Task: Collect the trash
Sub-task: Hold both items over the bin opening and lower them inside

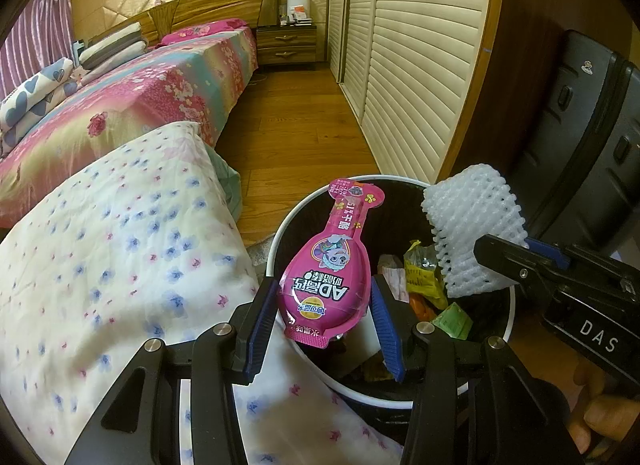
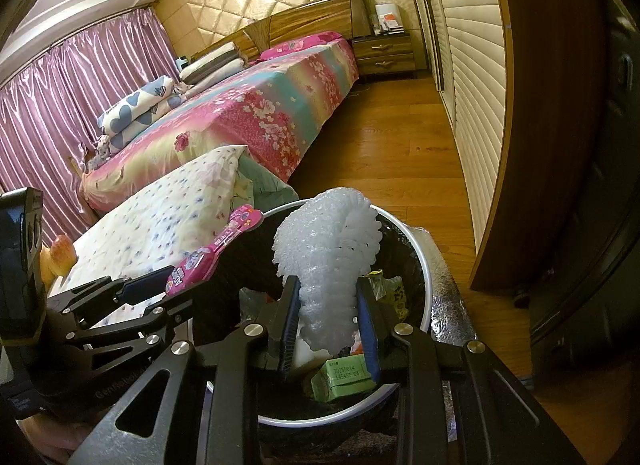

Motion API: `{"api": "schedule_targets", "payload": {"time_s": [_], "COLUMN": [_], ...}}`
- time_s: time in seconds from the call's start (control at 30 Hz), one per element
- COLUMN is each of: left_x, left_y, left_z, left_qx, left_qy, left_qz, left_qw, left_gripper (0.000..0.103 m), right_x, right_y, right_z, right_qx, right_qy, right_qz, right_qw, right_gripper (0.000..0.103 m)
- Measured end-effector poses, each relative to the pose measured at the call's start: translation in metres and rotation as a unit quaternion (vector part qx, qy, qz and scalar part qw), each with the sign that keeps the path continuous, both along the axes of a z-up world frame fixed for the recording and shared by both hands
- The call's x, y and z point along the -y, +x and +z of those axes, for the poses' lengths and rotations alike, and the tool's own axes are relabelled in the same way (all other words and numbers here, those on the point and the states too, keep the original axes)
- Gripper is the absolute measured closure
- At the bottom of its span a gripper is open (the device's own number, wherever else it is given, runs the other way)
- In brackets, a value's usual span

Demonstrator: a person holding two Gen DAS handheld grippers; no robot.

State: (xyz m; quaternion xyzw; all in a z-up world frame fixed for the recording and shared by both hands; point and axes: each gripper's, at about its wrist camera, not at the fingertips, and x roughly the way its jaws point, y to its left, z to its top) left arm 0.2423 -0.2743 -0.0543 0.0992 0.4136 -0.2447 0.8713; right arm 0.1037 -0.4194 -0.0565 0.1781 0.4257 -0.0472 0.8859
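Across the upper left of both views we see the bed (image 1: 132, 105) with its floral cover, and below it a flowered quilt (image 1: 120, 265) running down to the lower left, right up against the trash bin (image 1: 508, 317). The bin sits at the lower centre, lined in black and already holding wrappers and a green carton (image 2: 344, 379).

Our left hand-held gripper (image 1: 324, 321) is clamped on a pink snack wrapper (image 1: 326, 281), held above the bin's near-left rim. Our right hand-held gripper (image 2: 328, 329) is squeezed tight on a white foam fruit net (image 2: 328, 265), held over the bin's opening.

To finish well, we judge both pieces should sit fully over the opening before we let go; the wrapper's long neck reaches toward the far rim and could catch there or slide onto the quilt. A dark suitcase (image 1: 580, 137) stands at the right, clear of the drop.
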Motion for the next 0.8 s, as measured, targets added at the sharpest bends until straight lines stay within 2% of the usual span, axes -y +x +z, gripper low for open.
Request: {"api": "schedule_targets", "payload": {"time_s": [0.8], "left_x": [-0.0024], "left_y": [0.0068], "left_z": [-0.0012], "left_qx": [-0.007], "left_qy": [-0.003], "left_qz": [-0.001], "left_qw": [1.0], "left_gripper": [0.057], "right_x": [0.0002], "right_y": [0.0023], "right_z": [-0.0031], "right_qx": [-0.007], "right_qy": [0.003], "right_qz": [0.0], "right_qw": [1.0], "right_gripper": [0.072]}}
